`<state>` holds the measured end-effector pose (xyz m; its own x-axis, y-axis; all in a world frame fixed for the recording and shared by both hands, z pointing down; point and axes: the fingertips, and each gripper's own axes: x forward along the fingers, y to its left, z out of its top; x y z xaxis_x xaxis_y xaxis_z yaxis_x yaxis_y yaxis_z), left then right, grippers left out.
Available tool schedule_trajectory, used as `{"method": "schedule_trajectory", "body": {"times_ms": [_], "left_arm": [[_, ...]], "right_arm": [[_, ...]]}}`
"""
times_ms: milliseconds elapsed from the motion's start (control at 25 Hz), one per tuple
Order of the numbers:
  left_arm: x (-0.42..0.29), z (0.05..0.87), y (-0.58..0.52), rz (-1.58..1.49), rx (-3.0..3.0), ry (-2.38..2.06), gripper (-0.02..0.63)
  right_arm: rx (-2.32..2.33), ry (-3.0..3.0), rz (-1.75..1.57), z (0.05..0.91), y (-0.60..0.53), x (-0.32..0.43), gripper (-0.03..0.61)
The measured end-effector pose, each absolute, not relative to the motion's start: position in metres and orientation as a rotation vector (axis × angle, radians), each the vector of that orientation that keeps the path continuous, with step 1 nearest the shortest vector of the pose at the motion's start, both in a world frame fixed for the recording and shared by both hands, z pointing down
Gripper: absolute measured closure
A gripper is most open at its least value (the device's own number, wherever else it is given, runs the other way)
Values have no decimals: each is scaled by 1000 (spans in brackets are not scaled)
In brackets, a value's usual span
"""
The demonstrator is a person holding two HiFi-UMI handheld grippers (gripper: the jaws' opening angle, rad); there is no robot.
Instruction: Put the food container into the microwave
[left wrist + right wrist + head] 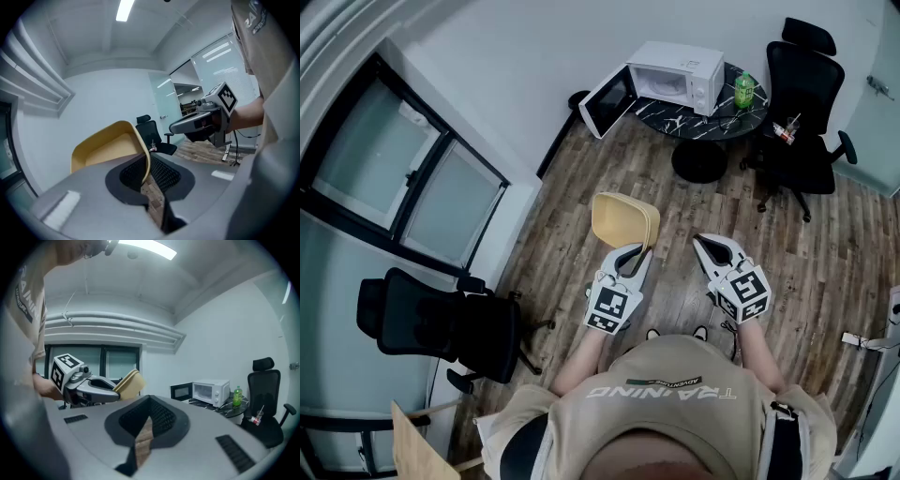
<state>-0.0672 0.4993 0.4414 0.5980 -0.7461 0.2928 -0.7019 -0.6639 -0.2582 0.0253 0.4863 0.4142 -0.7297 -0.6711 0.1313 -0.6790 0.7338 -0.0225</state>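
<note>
Food container (623, 218) hangs over the wooden floor (609, 159), its rim pinched tight by the left gripper (635, 254). Right gripper (706, 243) alongside, jaws together, empty. Far ahead, microwave (675, 77) stands door-open on a dark table (694, 122).

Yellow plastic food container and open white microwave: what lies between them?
Head view: bare wooden floor from the yellow container to the black table under the white microwave.
</note>
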Motion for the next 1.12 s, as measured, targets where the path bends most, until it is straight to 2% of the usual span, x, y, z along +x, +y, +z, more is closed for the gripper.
{"method": "schedule_trajectory", "body": {"times_ms": [640,1120], "left_arm": [[-84,440,471,-521,-2708,1191,578],[-125,481,444,-602,-2783,1188,578]], "right_arm": [[1104,-2796,49,411,465,5,568],[1109,-2739,92,443,427,-30,568]]}}
